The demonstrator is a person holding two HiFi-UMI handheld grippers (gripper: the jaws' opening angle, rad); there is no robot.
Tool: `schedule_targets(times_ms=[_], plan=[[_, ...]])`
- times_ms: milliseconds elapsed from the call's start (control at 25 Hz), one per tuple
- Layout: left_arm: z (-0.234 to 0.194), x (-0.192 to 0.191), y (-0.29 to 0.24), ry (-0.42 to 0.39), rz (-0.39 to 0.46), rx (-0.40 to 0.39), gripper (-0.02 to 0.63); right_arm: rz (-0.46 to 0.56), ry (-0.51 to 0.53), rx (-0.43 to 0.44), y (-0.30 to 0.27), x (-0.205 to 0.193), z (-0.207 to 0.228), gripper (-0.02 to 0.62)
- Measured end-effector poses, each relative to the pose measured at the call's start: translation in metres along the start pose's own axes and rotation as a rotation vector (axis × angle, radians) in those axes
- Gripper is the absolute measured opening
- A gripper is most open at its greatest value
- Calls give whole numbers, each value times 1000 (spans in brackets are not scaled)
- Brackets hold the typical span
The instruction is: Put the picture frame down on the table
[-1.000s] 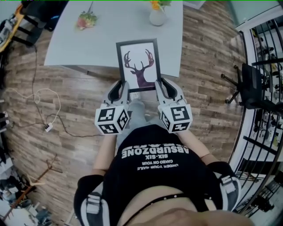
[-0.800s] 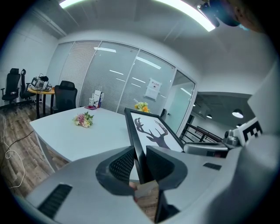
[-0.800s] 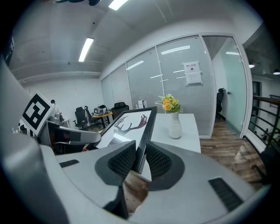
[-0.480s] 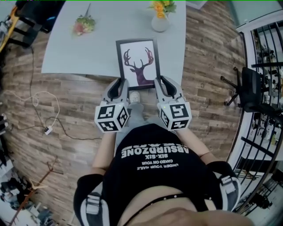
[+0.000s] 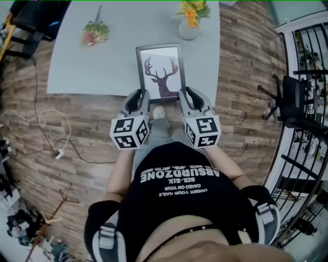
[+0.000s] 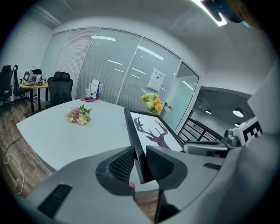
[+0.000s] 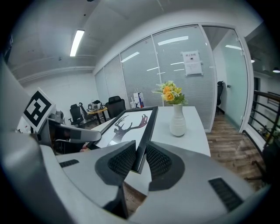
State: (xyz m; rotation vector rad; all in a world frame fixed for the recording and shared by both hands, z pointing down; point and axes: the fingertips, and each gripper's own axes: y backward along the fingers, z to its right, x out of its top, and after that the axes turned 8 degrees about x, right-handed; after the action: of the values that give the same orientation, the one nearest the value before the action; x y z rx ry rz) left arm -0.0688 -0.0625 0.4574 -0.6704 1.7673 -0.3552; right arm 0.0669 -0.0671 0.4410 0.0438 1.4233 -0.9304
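Grey table (image 5: 102,66) — white vase (image 5: 189,31) holds yellow flowers (image 5: 190,9), picture frame (image 5: 161,71) near.

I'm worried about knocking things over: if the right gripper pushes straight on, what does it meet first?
Likely the vase, slightly right of that line; the gripped frame would reach it first. Depth is unclear.

Black picture frame (image 5: 161,71); dark deer print
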Motion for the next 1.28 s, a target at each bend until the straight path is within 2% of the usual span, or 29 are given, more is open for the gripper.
schedule_targets(times_ms=[360, 1280], plan=[[-27, -11, -33, 16, -63, -7, 97, -49, -26, -7, -41, -14, 7, 86], [-60, -52, -82, 50, -188, 3, 97, -162, -82, -13, -94, -61, 23, 86]])
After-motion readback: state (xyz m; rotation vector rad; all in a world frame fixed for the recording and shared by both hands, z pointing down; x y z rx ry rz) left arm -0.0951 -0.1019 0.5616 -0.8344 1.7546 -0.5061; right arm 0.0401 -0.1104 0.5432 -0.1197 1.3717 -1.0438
